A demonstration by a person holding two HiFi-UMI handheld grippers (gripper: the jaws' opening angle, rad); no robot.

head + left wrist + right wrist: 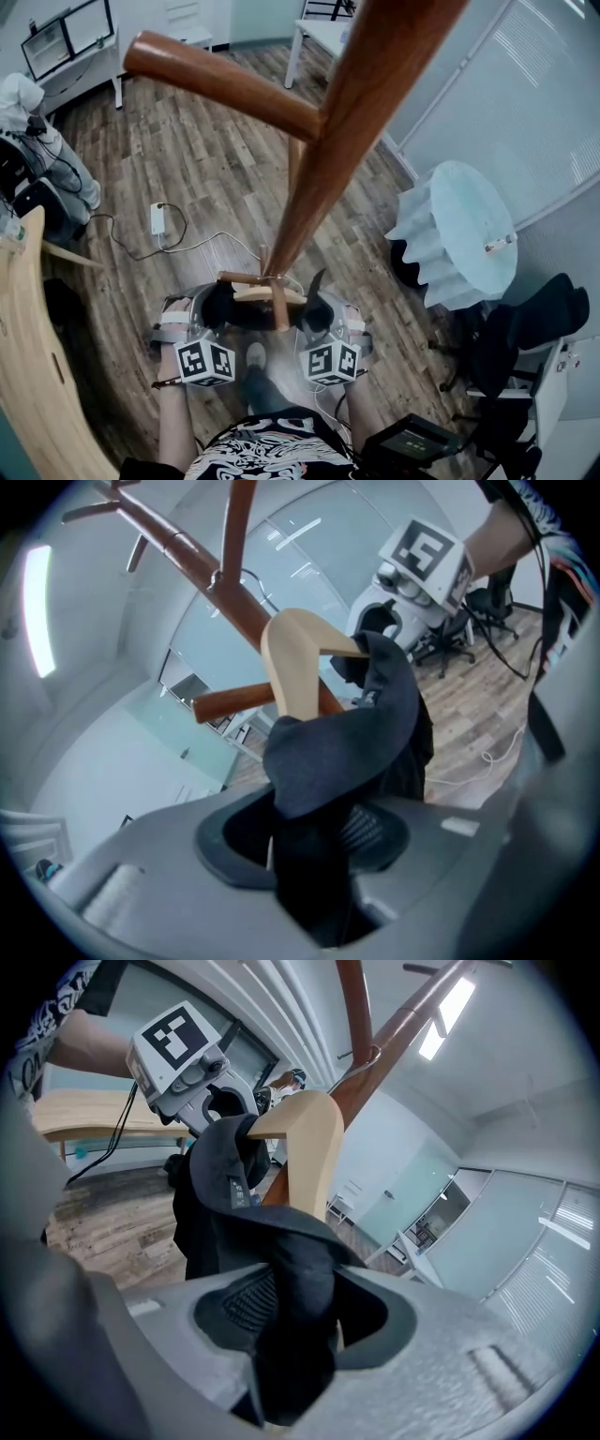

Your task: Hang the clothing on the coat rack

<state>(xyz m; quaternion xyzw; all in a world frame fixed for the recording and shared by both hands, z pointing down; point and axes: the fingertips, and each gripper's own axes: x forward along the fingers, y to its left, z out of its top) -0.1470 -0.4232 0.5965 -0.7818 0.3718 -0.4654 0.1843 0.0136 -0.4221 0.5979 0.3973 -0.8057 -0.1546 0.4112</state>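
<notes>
The left tool [314, 841] has its jaws apart, with a fold of the dark garment [356, 733] lying in the gap and no pad visibly pressing on it. The right tool [295, 1321] is the same, jaws apart with another fold of that garment hanging down through them. Both tools sit close together, facing each other across the cloth. The garment is draped over a pale wooden hanger [295, 658], one shoulder of which rises just beyond each tool. The hanger's thin metal hook [370, 1056] curves over at the point where a peg [234, 703] meets the pole of the coat rack [347, 122], so it looks caught there, though the exact seat is hard to make out. Below is wooden floor [206, 178]. As I judge it, the hanging is all but done. The tools have let go, and what is left is to draw them clear without dragging the cloth off.
</notes>
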